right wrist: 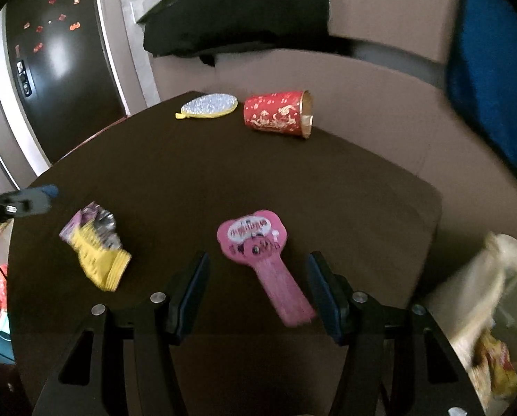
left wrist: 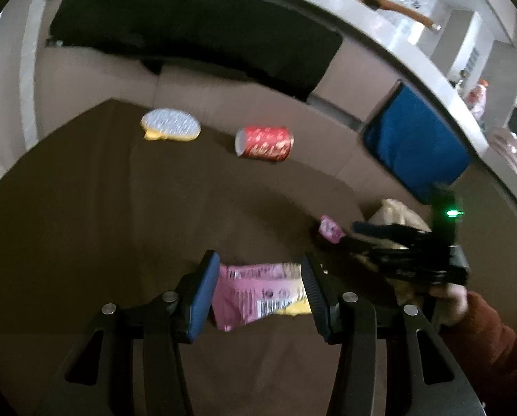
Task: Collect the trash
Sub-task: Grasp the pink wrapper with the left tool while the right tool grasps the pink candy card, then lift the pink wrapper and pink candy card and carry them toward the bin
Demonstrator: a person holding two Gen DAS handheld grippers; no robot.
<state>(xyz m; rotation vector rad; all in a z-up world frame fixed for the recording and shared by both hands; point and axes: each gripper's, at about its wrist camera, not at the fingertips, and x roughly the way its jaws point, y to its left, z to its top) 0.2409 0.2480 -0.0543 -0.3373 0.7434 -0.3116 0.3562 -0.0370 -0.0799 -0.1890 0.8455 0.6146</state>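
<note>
Lying between the gaping left tool [left wrist: 258,277]'s jaws, the pink-yellow wrapper [left wrist: 258,294] is ungripped.

Overall light: dim indoor; the dark brown table [left wrist: 119,208] absorbs most of it.
Light source: daylight from bright openings, upper right and far left of the left wrist view.
Glare: soft white sheen on the black glossy panel [right wrist: 60,66]; one green indicator light [left wrist: 451,213] glows.
Blur: the blue cushion [right wrist: 491,79], the plastic bag [right wrist: 480,298] and the pink and yellow wrapper [left wrist: 258,291] are smeared.
Distortion: heavy fisheye curvature, black corners in both views.
Shadows: faint, soft-edged beneath the red cup [right wrist: 279,114].
</note>
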